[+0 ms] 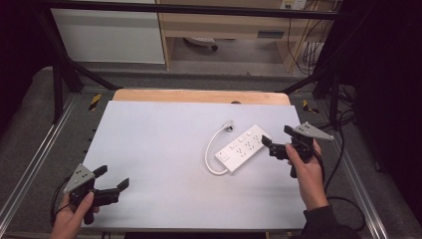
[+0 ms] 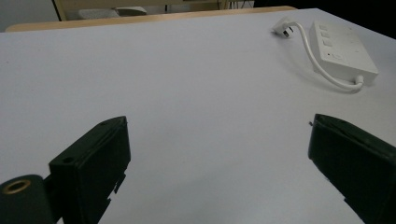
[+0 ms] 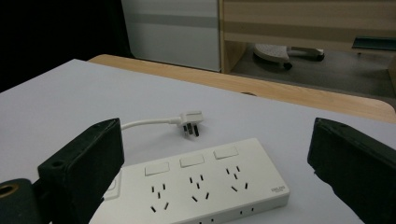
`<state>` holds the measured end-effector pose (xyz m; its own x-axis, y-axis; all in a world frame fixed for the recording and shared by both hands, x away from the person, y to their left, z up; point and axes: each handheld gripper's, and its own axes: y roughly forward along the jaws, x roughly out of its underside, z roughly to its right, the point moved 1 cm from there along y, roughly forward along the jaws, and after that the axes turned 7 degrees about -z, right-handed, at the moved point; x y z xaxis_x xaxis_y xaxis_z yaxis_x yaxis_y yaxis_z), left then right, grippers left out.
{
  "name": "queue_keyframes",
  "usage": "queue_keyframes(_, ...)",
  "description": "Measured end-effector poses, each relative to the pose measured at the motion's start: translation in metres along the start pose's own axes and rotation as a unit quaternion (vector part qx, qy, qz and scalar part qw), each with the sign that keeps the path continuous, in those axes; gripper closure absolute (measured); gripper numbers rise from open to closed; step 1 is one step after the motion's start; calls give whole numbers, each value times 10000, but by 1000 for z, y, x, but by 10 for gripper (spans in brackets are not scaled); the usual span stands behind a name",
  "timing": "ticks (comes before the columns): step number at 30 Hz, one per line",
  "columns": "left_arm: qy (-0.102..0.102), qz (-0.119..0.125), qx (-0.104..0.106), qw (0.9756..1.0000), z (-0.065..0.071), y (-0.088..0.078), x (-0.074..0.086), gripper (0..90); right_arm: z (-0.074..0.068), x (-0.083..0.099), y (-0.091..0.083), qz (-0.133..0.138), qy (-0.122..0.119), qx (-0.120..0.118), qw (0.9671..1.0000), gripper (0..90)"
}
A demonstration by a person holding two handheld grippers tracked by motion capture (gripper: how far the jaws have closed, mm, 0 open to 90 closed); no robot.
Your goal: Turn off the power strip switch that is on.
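- The white power strip (image 1: 240, 148) lay at an angle on the white table sheet (image 1: 149, 164), right of the sheet's middle, its short cable (image 1: 213, 149) curling off the near-left end and the plug (image 1: 228, 125) resting just beyond the strip's far side.
- The right gripper (image 1: 278, 141) hovered just beside the strip's right end, jaws spread wide with nothing between them; its own view looked along the strip's socket face (image 3: 201, 184) with a jaw to either side.
- The left gripper (image 1: 112, 179) waited well apart from the strip, at the sheet's near-left corner, jaws likewise wide and empty.
- The step in hand looked like a first reach for the strip. To do it well, the right jaws probably needed lowering to straddle the strip's narrow width squarely, not its length, before closing.
- The cable was best kept clear of the jaws, and the left gripper could then go for the plug.
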<state>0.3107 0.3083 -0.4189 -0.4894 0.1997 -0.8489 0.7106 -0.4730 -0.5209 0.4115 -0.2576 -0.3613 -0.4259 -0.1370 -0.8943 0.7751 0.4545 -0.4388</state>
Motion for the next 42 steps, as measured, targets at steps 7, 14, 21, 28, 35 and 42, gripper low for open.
queue_keyframes(7,-4,10,-6,10000,0,0,0,56,4,11,-10,33,-34,15,10000,66)
queue_keyframes(14,-16,7,-11,10000,0,0,0,56,9,27,-19,114,34,120,9999,45)
queue_keyframes(21,-6,0,-25,10000,0,0,0,56,11,42,-23,70,36,102,9999,68)
queue_keyframes(28,-10,-2,-19,10000,0,0,0,56,12,56,-24,1,123,112,9999,50)
queue_keyframes(35,-3,9,-11,10000,0,0,0,56,10,69,-20,-70,111,162,9998,35)
queue_keyframes(42,4,2,-7,10000,0,0,0,56,6,80,-11,-234,106,109,9996,30)
